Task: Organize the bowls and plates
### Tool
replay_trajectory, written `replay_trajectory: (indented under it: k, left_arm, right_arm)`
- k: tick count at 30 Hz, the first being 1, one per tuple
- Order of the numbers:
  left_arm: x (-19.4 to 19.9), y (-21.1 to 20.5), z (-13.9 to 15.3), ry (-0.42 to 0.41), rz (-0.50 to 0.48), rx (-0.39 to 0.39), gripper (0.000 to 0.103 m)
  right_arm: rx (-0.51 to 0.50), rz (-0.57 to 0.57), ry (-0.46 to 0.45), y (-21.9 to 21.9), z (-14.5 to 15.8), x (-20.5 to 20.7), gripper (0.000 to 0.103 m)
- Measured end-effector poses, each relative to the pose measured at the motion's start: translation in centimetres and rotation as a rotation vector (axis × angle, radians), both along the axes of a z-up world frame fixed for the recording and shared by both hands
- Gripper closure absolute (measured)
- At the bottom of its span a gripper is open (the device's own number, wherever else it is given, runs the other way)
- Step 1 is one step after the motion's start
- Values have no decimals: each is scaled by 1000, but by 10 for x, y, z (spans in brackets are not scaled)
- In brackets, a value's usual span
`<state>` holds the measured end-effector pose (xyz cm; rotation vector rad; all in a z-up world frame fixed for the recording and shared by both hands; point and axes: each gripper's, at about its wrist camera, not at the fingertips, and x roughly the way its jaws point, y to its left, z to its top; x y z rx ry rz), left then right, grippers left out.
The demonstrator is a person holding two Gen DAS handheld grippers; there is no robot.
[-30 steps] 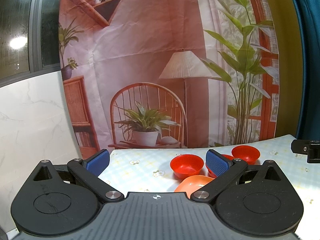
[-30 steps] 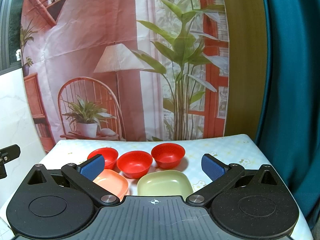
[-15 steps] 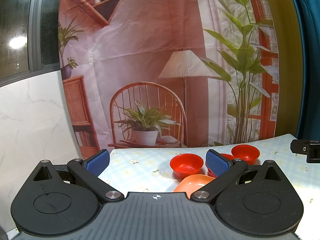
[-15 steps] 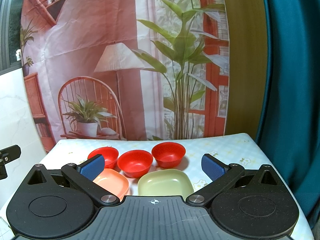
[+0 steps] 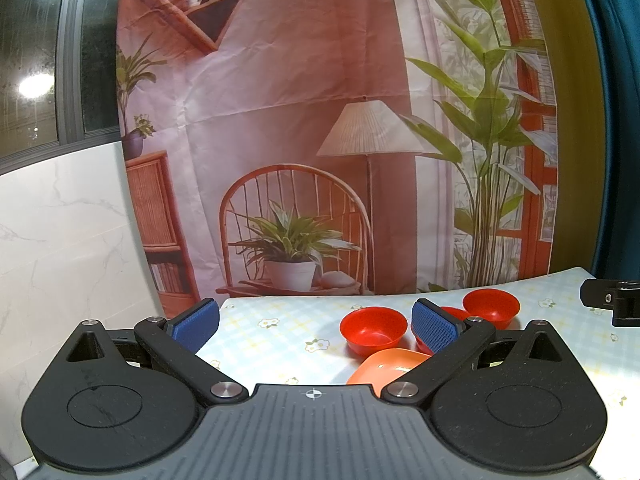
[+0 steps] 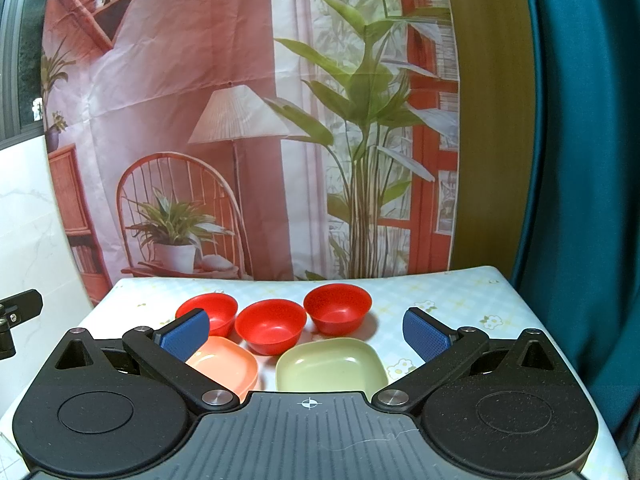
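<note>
Red plastic bowls, three of them, are sitting in a loose row on the table (image 6: 460,292), which is wearing a pale checked cloth with small flowers. Calling them left red bowl (image 6: 208,312), middle red bowl (image 6: 270,326) and right red bowl (image 6: 338,312); all three are round, glossy, upright and showing nothing inside. Middle one is sitting slightly nearer the camera than the other two, with narrow gaps between neighbours.

Two square plates with rounded corners are lying in front of that row: an orange plate (image 6: 228,366) on the left and a pale green plate (image 6: 332,366) on the right, just beside each other, not touching. Both are shallow, and both are partly hidden by the tool body in the right wrist view.

Count: three bowls, two plates, nothing stacked.

Right tongs (image 6: 306,330) are spreading wide, blue pads apart, gripping nothing, hovering over the near edge of the group.

Left tongs (image 5: 314,326) are also spreading wide and holding nothing, aimed at the table's left part. From there the orange plate (image 5: 384,366) and left red bowl (image 5: 374,328) are showing clearly; the right-hand blue pad is covering most of the middle bowl.
</note>
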<state>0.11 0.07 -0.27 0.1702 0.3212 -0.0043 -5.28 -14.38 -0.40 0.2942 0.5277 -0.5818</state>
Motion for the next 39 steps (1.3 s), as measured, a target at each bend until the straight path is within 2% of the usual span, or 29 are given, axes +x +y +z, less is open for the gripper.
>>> replay_trajectory:
  k: [23, 32, 35, 39]
  left_arm:
    - [1, 1, 0, 3, 9, 5, 0]
    - [7, 0, -4, 25, 34, 3, 0]
    - [9, -2, -8, 12, 44, 16, 0]
    - [16, -10, -19, -10, 66, 55, 0]
  right_arm:
    - [0, 0, -1, 0, 1, 0, 0]
    - [-32, 5, -66, 6, 0, -1, 0]
    - [-25, -8, -85, 1, -5, -3, 0]
    - [-16, -38, -65, -7, -20, 0, 0]
